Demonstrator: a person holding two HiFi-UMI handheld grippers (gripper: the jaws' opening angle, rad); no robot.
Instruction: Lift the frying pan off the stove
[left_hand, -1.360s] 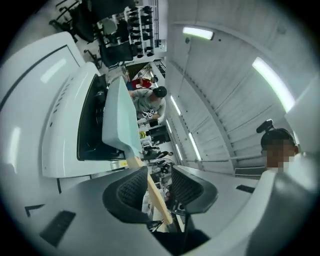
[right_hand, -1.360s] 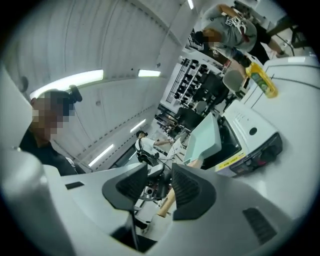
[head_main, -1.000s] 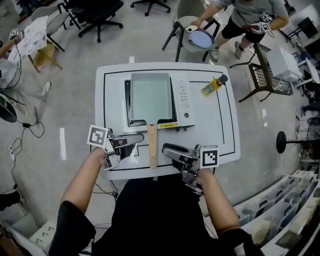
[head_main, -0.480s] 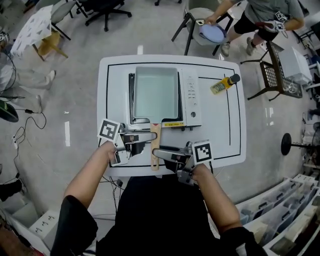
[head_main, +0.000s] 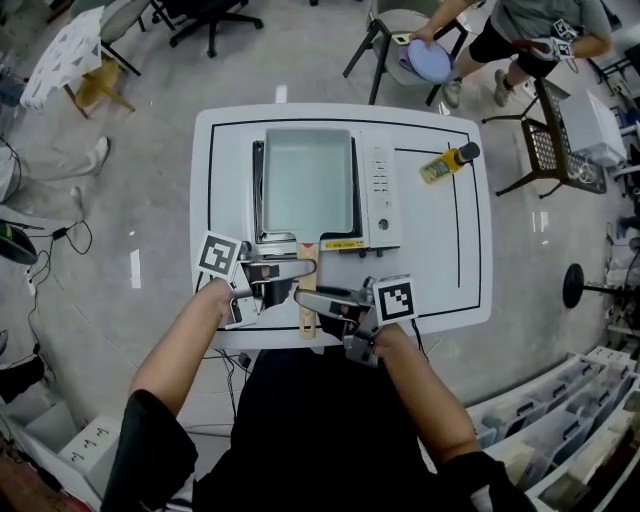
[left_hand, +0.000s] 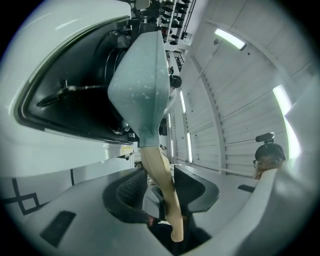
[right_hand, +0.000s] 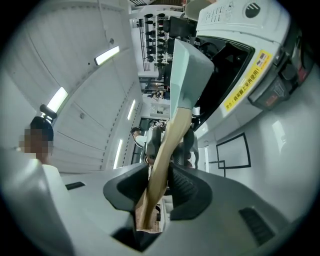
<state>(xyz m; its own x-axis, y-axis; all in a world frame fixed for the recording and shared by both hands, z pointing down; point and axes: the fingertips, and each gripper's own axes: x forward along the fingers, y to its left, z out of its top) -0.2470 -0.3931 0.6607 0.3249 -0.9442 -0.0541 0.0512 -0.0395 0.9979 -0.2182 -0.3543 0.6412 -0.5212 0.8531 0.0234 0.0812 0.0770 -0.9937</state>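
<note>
The rectangular pale-green frying pan (head_main: 305, 185) sits flat on the black cooktop of the white tabletop stove (head_main: 378, 190). The stove stands at the middle of the white table (head_main: 440, 280). The pan's straight wooden handle (head_main: 308, 325) projects past the stove's near edge toward me, over the table.

Left claw (left_hand: 159, 172): I hold it level and bring it to the handle from the left. The handle runs between the jaws. The jaws have just been closing a little, but they stand apart. A gap shows between the wood and one pad, so this side has no clamp.

Right claw (right_hand: 157, 172): I hold it level and reach in from the right, slightly nearer to me along the handle than the left claw. Its jaws have just been closing, and both pads press on the wood, so this claw is clamped on the handle.

A yellow bottle (head_main: 440, 165) lies on the table to the right of the stove, well apart from both claws.
</note>
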